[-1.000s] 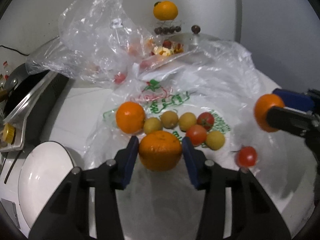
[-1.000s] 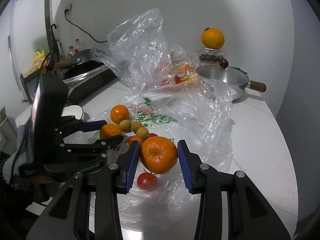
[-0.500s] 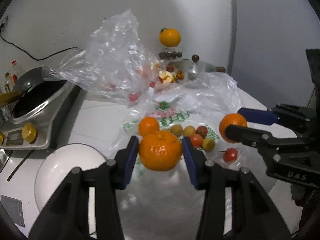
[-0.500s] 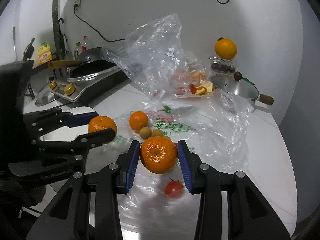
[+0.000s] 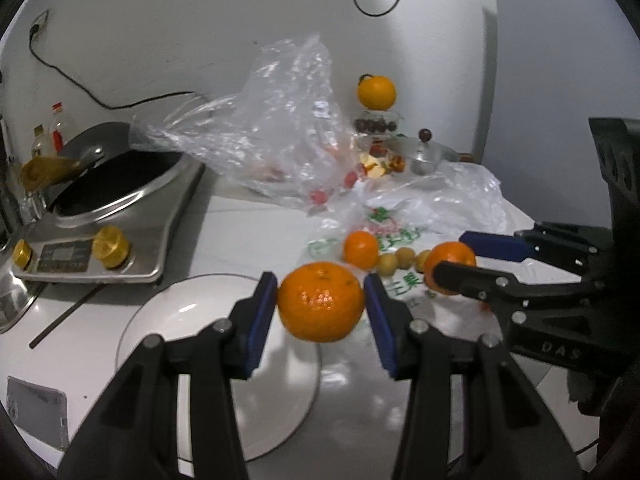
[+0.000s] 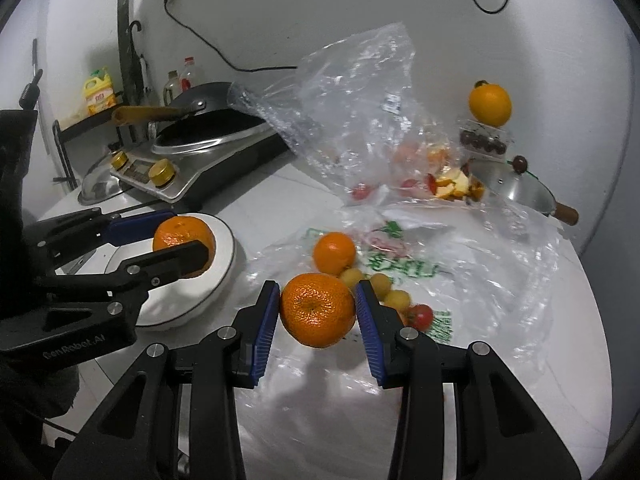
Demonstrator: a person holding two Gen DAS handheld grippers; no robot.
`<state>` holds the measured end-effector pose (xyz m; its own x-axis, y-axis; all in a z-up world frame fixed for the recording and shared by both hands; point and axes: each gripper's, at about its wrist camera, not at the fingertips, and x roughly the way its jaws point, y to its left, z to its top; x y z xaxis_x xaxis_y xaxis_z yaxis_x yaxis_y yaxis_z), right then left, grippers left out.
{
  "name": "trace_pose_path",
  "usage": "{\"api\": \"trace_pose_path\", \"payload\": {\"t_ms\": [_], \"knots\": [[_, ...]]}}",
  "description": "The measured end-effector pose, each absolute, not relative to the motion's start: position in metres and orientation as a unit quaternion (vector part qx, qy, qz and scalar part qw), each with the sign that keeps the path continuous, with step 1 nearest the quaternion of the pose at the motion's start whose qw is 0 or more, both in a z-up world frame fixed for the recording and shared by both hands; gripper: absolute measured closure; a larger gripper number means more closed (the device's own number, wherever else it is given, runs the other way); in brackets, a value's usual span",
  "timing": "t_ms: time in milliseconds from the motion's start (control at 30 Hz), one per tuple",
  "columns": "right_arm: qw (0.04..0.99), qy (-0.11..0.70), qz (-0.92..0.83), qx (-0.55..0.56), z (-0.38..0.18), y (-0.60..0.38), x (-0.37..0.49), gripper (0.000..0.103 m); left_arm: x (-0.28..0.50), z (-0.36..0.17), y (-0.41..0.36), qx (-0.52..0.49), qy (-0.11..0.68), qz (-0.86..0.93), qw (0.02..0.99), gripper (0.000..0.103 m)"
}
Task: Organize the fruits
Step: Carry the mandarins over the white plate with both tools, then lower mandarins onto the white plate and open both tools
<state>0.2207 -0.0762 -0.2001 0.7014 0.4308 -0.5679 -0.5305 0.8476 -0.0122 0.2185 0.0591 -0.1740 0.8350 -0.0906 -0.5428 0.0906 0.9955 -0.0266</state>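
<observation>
My left gripper (image 5: 320,306) is shut on an orange (image 5: 320,307) and holds it above the right rim of a white plate (image 5: 180,320). It also shows in the right wrist view (image 6: 182,246). My right gripper (image 6: 317,310) is shut on a second orange (image 6: 317,310), held above the flat plastic bag (image 6: 460,280). In the left wrist view it (image 5: 450,256) sits at the right. On the bag lie a third orange (image 6: 334,252), small yellow fruits (image 6: 394,298) and a red tomato (image 6: 422,316).
An induction cooker with a wok (image 5: 112,208) stands at the left. A crumpled clear bag (image 5: 280,128) with fruit and peel lies behind. A steel pan (image 6: 512,190) and an orange on a small box (image 6: 490,104) are at the back right.
Both grippers have lifted and swung left with their oranges. The left one now hangs over the white plate, and the fruit pile has dropped further away.
</observation>
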Motion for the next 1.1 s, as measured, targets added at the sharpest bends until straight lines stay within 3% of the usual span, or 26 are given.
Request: {"api": "trace_pose_path", "payload": {"t_ms": [1100], "knots": [[0.892, 0.304, 0.306, -0.136, -0.211, 0.056, 0.24, 0.062, 0.216, -0.219, 0.186, -0.012, 0.306, 0.018, 0.952, 0.057]]}}
